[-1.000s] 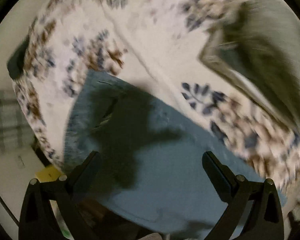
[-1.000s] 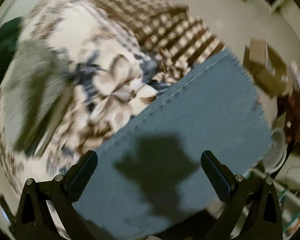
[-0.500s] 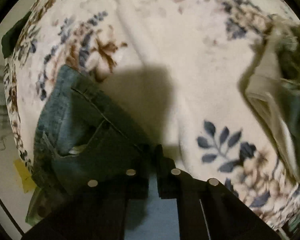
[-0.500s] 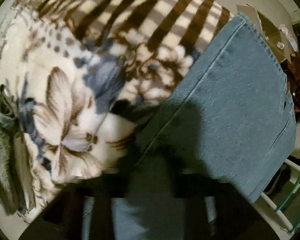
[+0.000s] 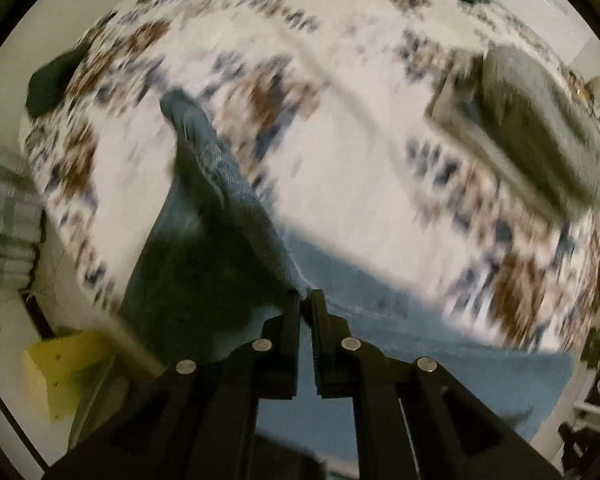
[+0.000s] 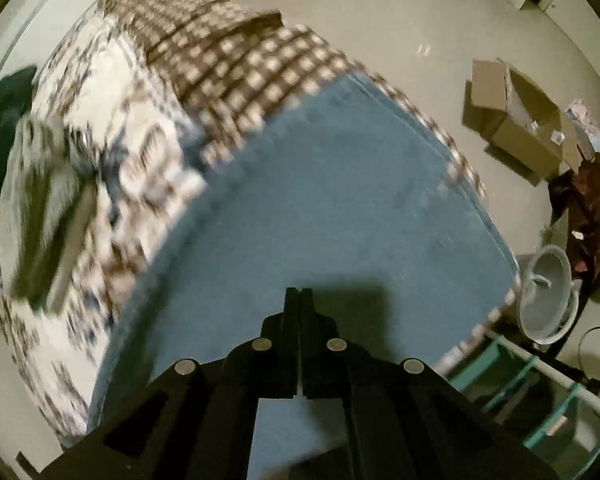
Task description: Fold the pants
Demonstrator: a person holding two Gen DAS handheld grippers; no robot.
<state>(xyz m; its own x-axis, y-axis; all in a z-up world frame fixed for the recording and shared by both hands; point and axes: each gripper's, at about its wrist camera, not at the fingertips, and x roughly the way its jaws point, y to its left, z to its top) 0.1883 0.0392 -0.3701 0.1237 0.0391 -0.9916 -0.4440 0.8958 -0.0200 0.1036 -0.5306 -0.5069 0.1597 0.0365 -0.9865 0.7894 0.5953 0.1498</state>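
Note:
Blue denim pants [image 5: 228, 200] lie on a bed with a flowered blanket [image 5: 340, 152]. My left gripper [image 5: 306, 298] is shut on the pants' edge and lifts it, so the cloth rises in a ridge toward the far left. In the right wrist view the pants [image 6: 340, 200] spread flat and wide over the bed. My right gripper [image 6: 299, 294] is shut above the denim; whether cloth is pinched between its fingers is not visible. Both views are blurred by motion.
A folded grey-green garment [image 5: 540, 128] lies on the bed at the right, also in the right wrist view [image 6: 48, 208]. A checked blanket [image 6: 240, 60] covers the far bed end. Cardboard boxes [image 6: 516, 128], a white bucket [image 6: 548, 292] and a teal rack [image 6: 540, 392] stand on the floor.
Both grippers went from wide open to shut. The left one has pulled up and lifted the pants' edge. Both cameras have drawn back from the bed.

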